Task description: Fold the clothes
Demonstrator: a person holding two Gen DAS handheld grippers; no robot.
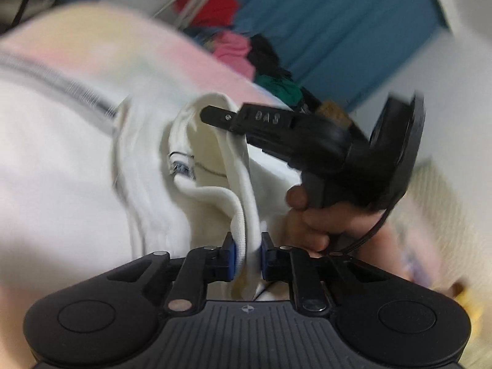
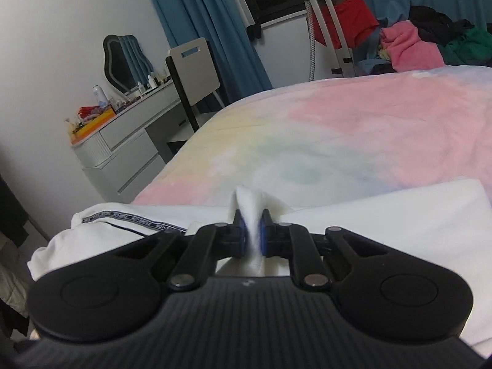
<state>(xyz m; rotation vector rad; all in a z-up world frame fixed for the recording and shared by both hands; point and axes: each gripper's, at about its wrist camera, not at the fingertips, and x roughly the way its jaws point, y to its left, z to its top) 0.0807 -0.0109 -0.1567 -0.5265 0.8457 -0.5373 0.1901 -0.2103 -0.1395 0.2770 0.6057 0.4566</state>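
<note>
A white garment [image 1: 61, 169] with a grey striped trim lies on the pastel tie-dye bedspread [image 1: 92, 40]. My left gripper [image 1: 247, 253] is shut on the garment's ribbed collar band, which runs up between the blue pads. In the left wrist view my right gripper [image 1: 215, 117], held in a person's hand [image 1: 319, 218], pinches the far part of the same collar. In the right wrist view my right gripper [image 2: 252, 235] is shut on a fold of the white garment [image 2: 384, 218], whose dark patterned trim [image 2: 132, 217] shows at the left.
The bedspread [image 2: 338, 129] stretches ahead. A heap of pink, red, black and green clothes [image 2: 412, 46] sits at its far side. A grey dresser [image 2: 129, 147] with a mirror and a chair [image 2: 193, 70] stand left of the bed, before blue curtains [image 2: 200, 15].
</note>
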